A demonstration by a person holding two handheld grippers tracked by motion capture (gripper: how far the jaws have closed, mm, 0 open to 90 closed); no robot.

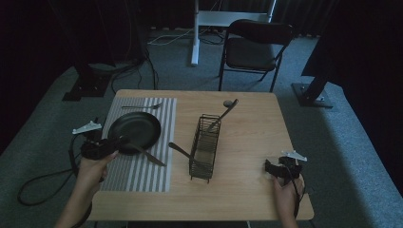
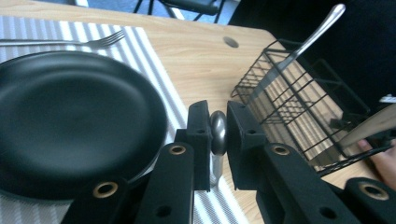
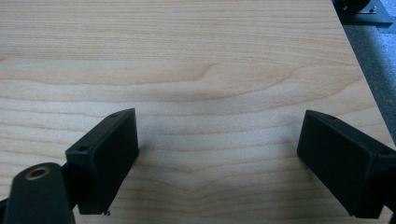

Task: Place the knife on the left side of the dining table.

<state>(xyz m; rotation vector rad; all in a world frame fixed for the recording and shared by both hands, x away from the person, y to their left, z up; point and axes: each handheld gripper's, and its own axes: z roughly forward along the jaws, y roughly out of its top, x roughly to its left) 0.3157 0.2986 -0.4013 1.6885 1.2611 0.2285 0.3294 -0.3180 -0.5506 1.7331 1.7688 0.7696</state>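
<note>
A metal table knife (image 1: 148, 155) lies slantwise on the striped placemat (image 1: 138, 178), just beside the black plate (image 1: 142, 124) toward the table's near-left area. Its rounded handle end (image 2: 217, 132) stands clamped between the left gripper's (image 2: 216, 135) jaws.

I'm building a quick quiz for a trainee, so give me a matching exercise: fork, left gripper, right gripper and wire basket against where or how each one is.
1 fork
2 left gripper
3 right gripper
4 wire basket

A open above bare wood
B on the striped mat, beyond the plate
C shut on a metal handle
D beside the mat, cutlery leaning in it

Pairs: 1-B, 2-C, 3-A, 4-D
</note>
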